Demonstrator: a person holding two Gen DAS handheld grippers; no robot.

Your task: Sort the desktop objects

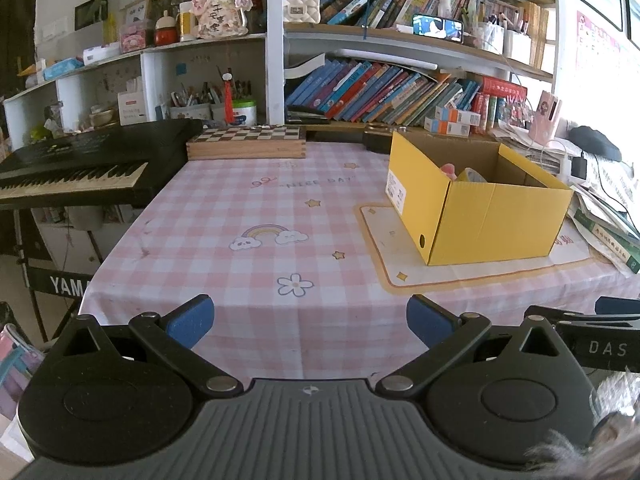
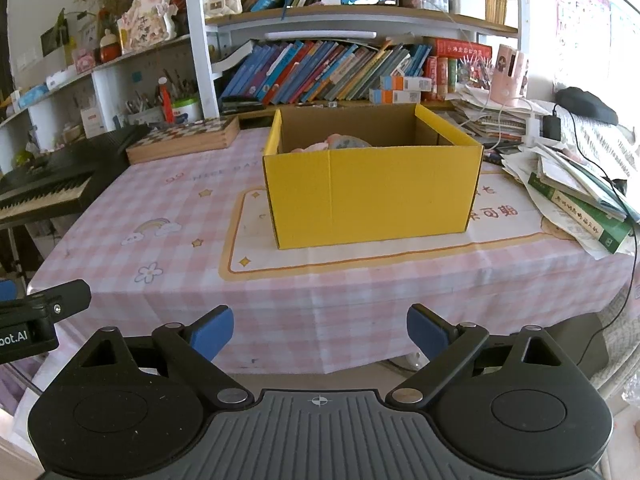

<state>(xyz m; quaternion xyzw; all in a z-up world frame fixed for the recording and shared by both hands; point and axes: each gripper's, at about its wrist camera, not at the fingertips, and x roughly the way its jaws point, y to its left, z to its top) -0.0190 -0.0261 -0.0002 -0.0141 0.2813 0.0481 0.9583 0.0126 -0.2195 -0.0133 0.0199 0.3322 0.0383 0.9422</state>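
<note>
Yellow box [image 2: 372, 184] sits on the mat toward the worktop's [image 1: 240, 216] right edge with soft items already inside, while both the left hand-held gripper [image 1: 310, 316] and right hand-held gripper [image 2: 320, 326] hang wide and empty off the near edge, so any next pick should approach level.

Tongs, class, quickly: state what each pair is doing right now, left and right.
Left tongs: open, holding nothing, above the near table edge.
Right tongs: open, holding nothing, facing the yellow box.
</note>
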